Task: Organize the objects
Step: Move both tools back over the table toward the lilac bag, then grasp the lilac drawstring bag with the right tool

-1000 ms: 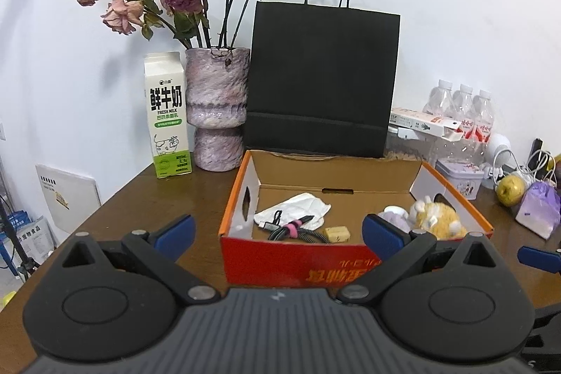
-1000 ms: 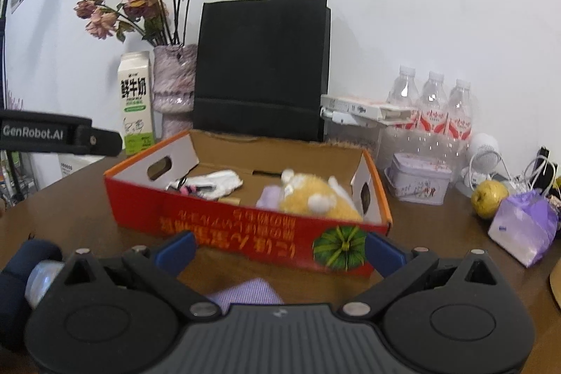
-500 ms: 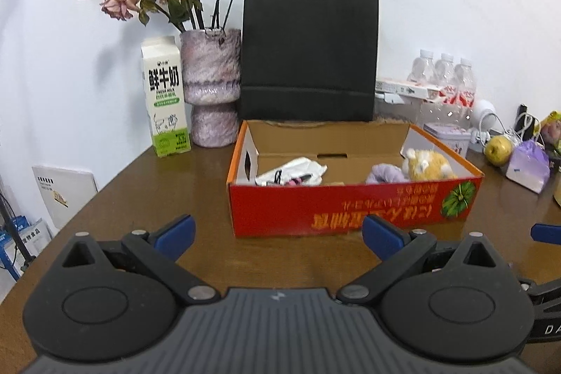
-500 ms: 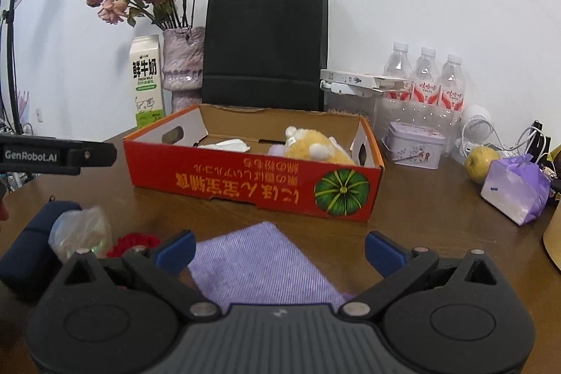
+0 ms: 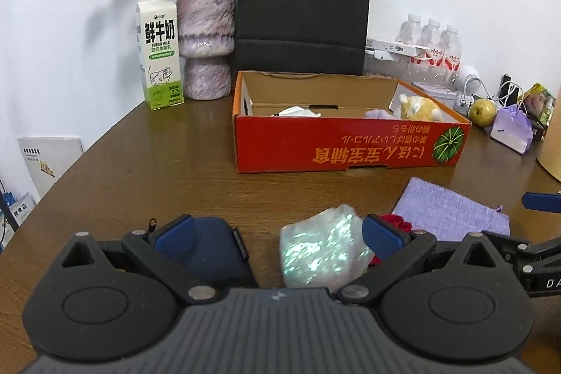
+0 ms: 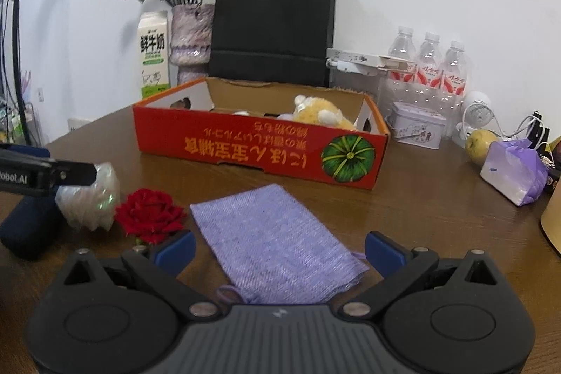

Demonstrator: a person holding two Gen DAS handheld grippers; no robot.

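Observation:
An orange cardboard box (image 5: 347, 146) (image 6: 259, 153) stands mid-table with a yellow plush toy (image 6: 319, 113) (image 5: 419, 106), white tissue (image 5: 296, 111) and a purple item inside. In front of it lie a lilac woven pouch (image 6: 277, 240) (image 5: 452, 212), a red rose head (image 6: 150, 214), an iridescent crumpled bag (image 5: 322, 247) (image 6: 87, 198) and a dark blue case (image 5: 210, 251) (image 6: 24, 226). My left gripper (image 5: 277, 233) is open, low over the blue case and the iridescent bag. My right gripper (image 6: 278, 249) is open, straddling the near end of the pouch.
At the back stand a milk carton (image 5: 159, 51), a vase of dried roses (image 5: 205, 41), a black paper bag (image 5: 301, 13), water bottles (image 6: 427, 65) and a tin (image 6: 417, 128). A pear (image 6: 480, 142) and a lilac gift bag (image 6: 515, 170) sit right. The brown table (image 5: 157, 170) curves away left.
Both grippers have pulled back from the box and dropped toward the near table, bringing the pouch, rose, iridescent bag and blue case into view. Their jaws stayed open.

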